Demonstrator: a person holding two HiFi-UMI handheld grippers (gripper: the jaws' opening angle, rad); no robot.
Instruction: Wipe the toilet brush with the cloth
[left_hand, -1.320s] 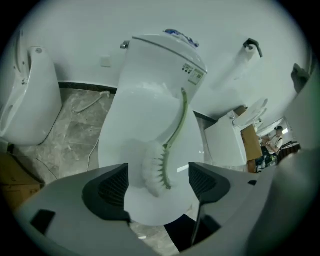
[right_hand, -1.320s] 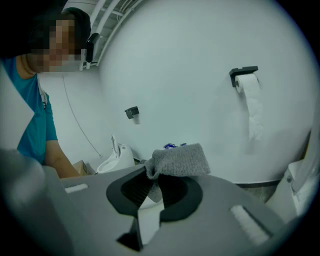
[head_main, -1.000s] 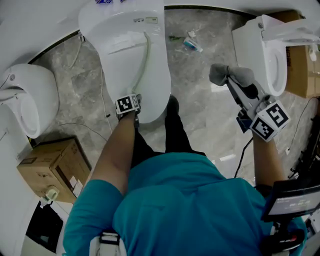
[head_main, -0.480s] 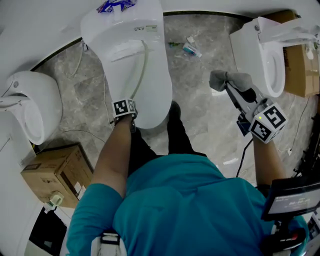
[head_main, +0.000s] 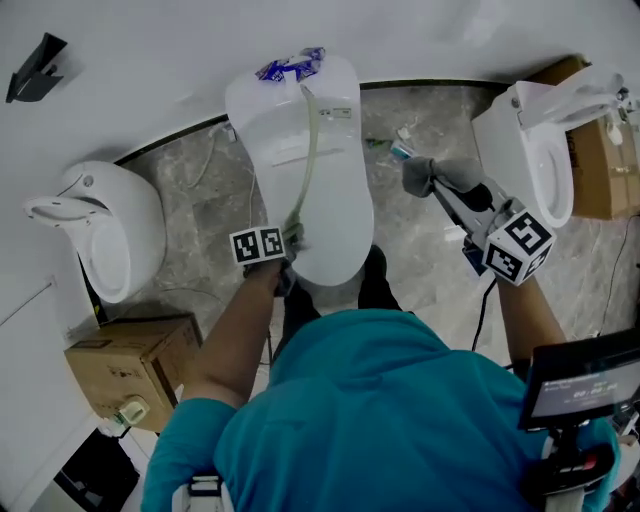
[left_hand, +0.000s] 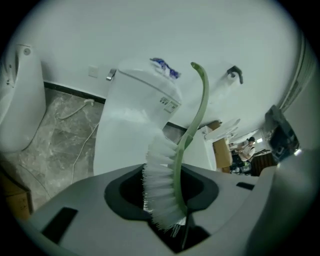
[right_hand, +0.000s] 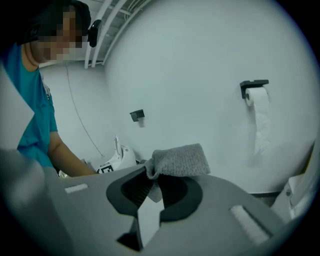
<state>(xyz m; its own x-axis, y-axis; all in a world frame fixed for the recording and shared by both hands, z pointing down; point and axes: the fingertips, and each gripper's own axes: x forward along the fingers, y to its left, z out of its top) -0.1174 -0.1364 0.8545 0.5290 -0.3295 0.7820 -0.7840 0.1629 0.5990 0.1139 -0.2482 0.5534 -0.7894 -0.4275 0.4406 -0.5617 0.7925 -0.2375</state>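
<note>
left gripper (left_hand: 167, 210): clamped on toilet brush (left_hand: 161, 175) head; handle (left_hand: 200, 100) sticks up, away
right gripper (right_hand: 150, 192): pinching cloth (right_hand: 182, 160); brush off to its left

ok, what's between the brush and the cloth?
Head view: toilet lid's right half, then a strip of marble floor; brush and cloth are apart.

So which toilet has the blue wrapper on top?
The middle toilet, with the blue wrapper at its far end; the left toilet and right toilet carry none.
</note>
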